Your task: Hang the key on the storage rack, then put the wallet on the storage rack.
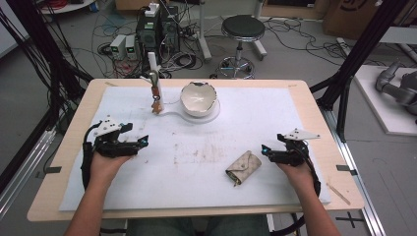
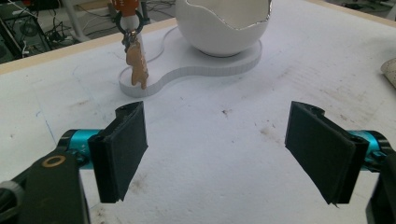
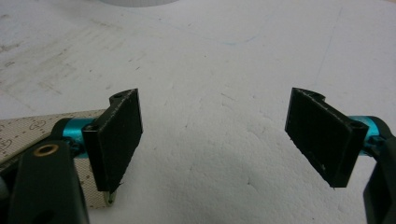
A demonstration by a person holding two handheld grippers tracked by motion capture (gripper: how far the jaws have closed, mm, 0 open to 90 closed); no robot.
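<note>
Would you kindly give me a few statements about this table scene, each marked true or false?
1. The left gripper is open with nothing between its jaws. True.
2. The right gripper is shut on the wallet. False: it is open, and the wallet lies on the mat beside it.
3. A small charm hangs on the stand next to the bowl. True.
4. The bowl lies tipped on its side. False: it sits upright on a white base.
5. The wallet is inside the bowl. False: it lies on the mat, nearer the person.
</note>
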